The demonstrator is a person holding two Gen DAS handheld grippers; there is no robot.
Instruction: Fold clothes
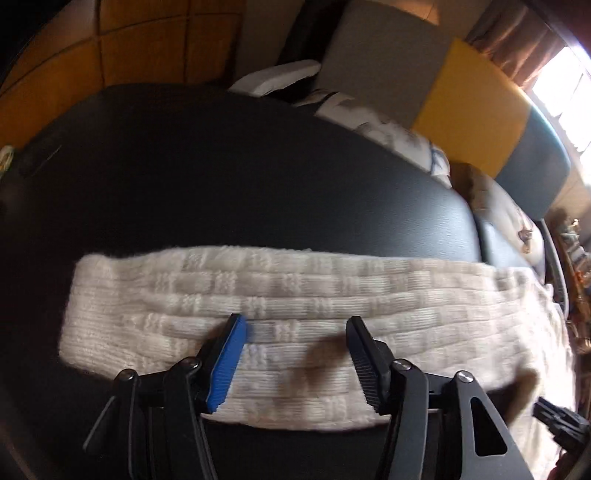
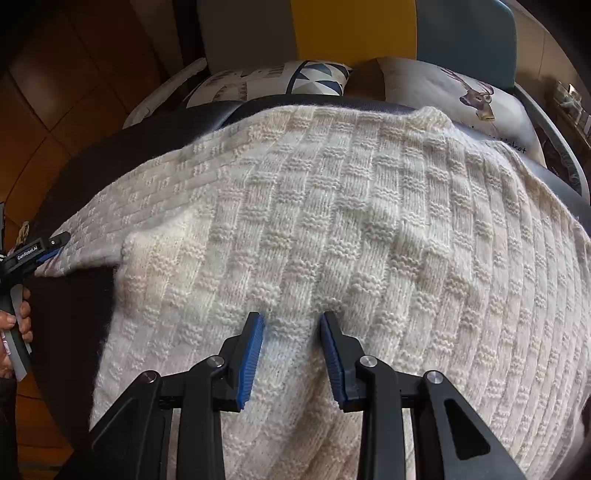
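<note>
Sweater (cream knit) lies under both half-open, empty tools.

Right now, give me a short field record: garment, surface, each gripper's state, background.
garment: cream basket-weave knit sweater, spread flat, one sleeve stretched out sideways
surface: black padded leather-look top
left gripper: above the sleeve, jaws apart, nothing pinched between the pads
right gripper: over the sweater body, jaws apart with knit showing in the gap; contact unclear
hand: holds the left gripper's handle at the right wrist view's left edge
background: printed cushions, grey, yellow and teal panels
fold status: not yet folded
</note>
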